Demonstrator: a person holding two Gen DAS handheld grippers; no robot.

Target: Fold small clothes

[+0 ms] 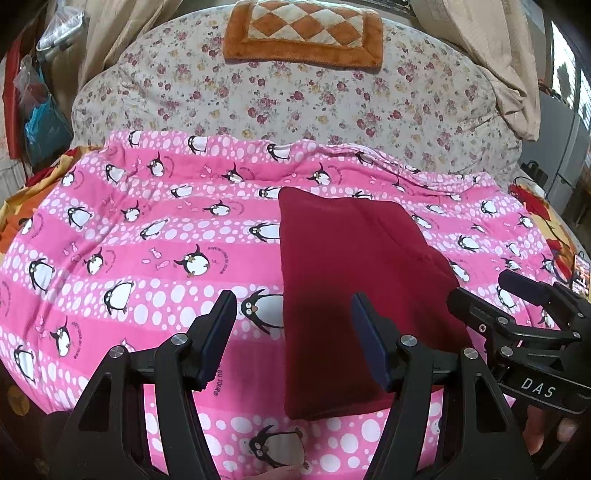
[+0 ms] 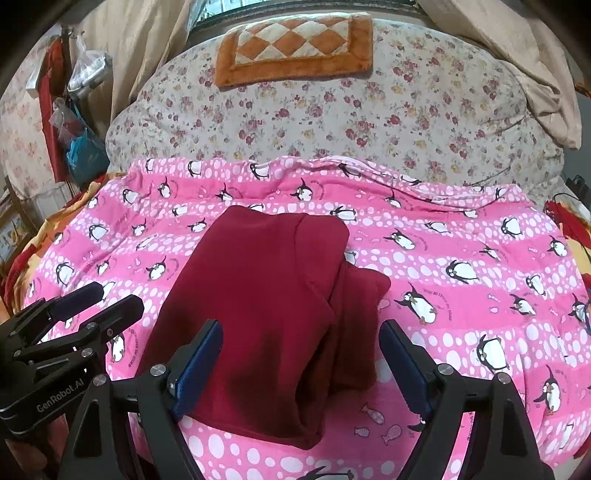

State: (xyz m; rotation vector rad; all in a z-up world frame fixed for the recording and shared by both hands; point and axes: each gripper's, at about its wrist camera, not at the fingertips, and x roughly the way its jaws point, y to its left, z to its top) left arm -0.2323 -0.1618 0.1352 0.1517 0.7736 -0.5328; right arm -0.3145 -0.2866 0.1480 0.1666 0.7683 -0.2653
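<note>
A dark red garment [image 1: 343, 280] lies folded in a long rectangle on the pink penguin blanket [image 1: 129, 240]. In the right wrist view the dark red garment [image 2: 266, 295] shows a folded layer on top and a piece sticking out at its right side. My left gripper [image 1: 293, 314] is open and empty, above the garment's near left edge. My right gripper [image 2: 301, 347] is open and empty, over the garment's near end. Each gripper shows in the other's view: the right one [image 1: 517, 295] at the garment's right, the left one [image 2: 96, 306] at its left.
The pink penguin blanket [image 2: 461, 295] covers the bed. Behind it lies a floral quilt [image 1: 295, 92] with an orange checked cushion [image 1: 306, 33] on top. Beige fabric [image 1: 498, 55] hangs at the back right. Bags [image 1: 37, 110] hang at the left.
</note>
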